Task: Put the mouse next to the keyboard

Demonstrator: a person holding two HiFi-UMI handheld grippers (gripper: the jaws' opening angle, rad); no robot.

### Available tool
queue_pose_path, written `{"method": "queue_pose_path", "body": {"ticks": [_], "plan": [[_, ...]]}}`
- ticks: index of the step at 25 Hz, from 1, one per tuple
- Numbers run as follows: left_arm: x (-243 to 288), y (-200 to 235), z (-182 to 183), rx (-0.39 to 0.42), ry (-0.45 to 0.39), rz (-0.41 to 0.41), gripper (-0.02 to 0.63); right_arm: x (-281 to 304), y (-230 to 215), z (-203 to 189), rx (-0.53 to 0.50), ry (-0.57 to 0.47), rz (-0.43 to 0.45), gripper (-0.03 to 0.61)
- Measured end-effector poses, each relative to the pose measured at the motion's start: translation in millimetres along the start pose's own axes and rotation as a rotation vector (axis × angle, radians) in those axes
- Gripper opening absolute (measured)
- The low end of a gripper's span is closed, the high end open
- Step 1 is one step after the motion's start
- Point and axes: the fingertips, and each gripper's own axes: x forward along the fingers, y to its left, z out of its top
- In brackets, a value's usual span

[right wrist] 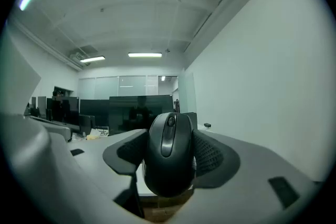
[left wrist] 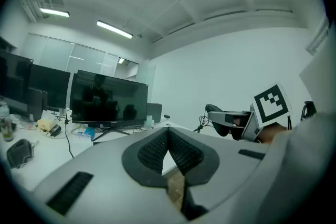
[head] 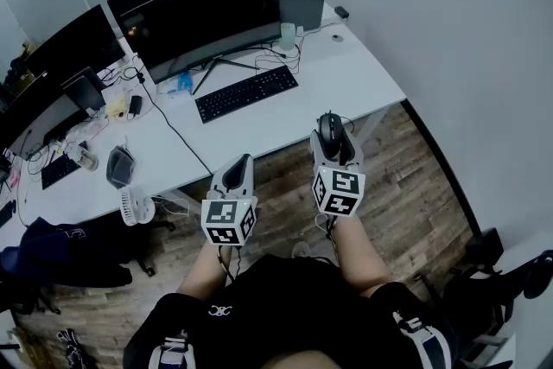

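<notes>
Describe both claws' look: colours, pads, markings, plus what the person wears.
They match. The left claw and the right claw have light grey moulded shells that taper forward, lined with black textured pads. Each has a white cube with black square markers at the rear. The person wears black clothing.

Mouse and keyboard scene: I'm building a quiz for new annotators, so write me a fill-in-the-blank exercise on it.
The right claw grips a black ___.
The left claw is shut and holds ___.
The black keyboard lies on the white desk in front of a curved ___.
Missing words: mouse; nothing; monitor.
</notes>
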Motion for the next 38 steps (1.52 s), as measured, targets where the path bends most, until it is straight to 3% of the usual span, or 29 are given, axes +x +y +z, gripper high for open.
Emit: {"method": "queue_pose_path", "body": {"ticks": [9,17,31,38], "plan": [[-12,-5,-2,0.026,-0.004,0.0,0.014,-14,14,1,0.002,-0.022,0.015,0.285],[4,-17,0,0.047,0.004,0.009,0.012,-8,-2,1,0.043,-0.023,0.051,0.287],[71,-60,6,0.069,-0.006,0.062,0.014,20,-78,9,0.022,-0.041,0.089,0.288],[105,-79,0,0.062,0.008,0.045,0.013,42,-104,14,0.023,-0.053,0.103,0.288]]}}
